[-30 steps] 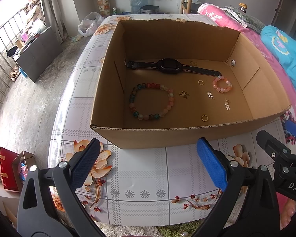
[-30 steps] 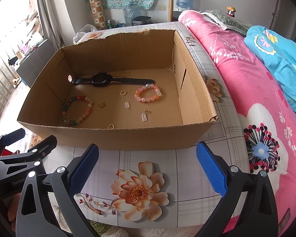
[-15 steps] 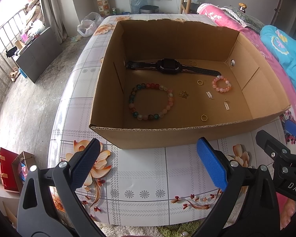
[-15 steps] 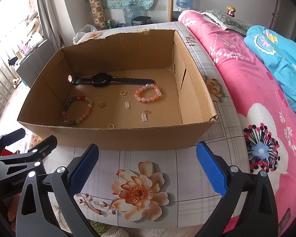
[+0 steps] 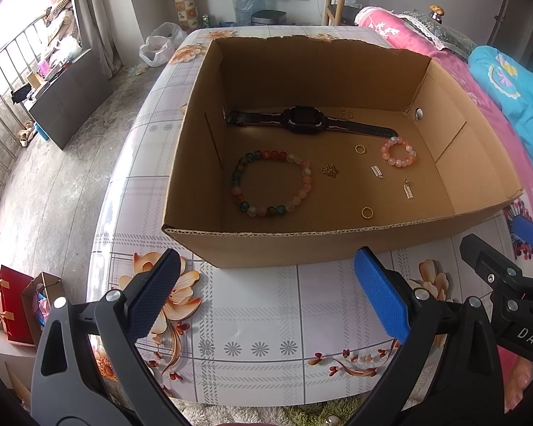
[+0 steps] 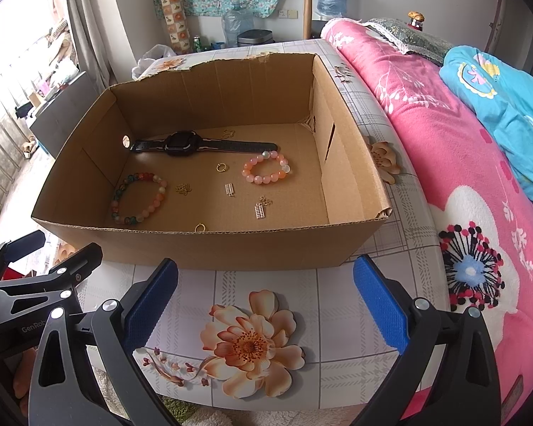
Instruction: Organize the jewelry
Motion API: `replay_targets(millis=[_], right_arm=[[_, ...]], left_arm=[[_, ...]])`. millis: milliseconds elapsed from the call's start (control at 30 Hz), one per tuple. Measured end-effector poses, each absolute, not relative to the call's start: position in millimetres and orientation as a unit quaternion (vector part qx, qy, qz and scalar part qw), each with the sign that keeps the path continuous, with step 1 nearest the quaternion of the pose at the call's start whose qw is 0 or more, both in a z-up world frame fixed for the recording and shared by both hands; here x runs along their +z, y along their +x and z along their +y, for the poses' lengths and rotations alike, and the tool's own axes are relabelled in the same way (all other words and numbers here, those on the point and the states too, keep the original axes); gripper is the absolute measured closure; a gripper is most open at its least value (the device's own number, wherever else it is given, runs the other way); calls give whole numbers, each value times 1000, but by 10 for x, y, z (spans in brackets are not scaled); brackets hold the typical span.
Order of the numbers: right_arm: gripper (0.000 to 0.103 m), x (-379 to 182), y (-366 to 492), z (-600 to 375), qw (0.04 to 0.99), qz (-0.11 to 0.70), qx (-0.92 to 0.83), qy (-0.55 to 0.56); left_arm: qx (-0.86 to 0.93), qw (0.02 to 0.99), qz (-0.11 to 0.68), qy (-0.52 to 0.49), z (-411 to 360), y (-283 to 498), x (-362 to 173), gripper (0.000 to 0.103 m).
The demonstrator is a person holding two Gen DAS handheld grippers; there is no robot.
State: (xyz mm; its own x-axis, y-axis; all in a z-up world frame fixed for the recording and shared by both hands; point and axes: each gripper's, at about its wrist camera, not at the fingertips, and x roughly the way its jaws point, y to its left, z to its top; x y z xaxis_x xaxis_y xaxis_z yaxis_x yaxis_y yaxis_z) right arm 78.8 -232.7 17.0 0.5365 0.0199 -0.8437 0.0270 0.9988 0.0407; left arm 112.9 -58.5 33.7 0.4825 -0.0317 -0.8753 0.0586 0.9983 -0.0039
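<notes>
Inside the cardboard box (image 5: pixel 195 163), on its floor, your jewelry lies scattered: the black watch (image 5: pixel 303 120) runs along the far wall, the multicoloured bead bracelet (image 5: pixel 272 188) sits toward the box's left wall, and the pink bead bracelet (image 5: pixel 398 152) lies toward the right wall, just beside the watch strap's end. Between the bracelets are small gold pieces, including a gold ring (image 5: pixel 366 212) close under the near wall.

The risk, as I judge it, lies in those small pieces: they lie flat on the cardboard, so your wide pads could slide over them or push them into a corner. Reaching in low could also catch the near wall and shove the whole box across the flowered table (image 5: pixel 259 323).

Your left gripper (image 5: pixel 266 298) and right gripper (image 6: pixel 266 300) both hover over the table in front of the box's near wall, side by side, pointing into it. Both sets of jaws are spread wide and hold nothing.
</notes>
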Motion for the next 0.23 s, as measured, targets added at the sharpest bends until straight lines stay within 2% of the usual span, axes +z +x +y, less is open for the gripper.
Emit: replay_targets(millis=[233], right_arm=[[7,170,790,-2327,876,482,-2,24]], left_arm=[[-27,860,509,13,-590,1129,341,8]])
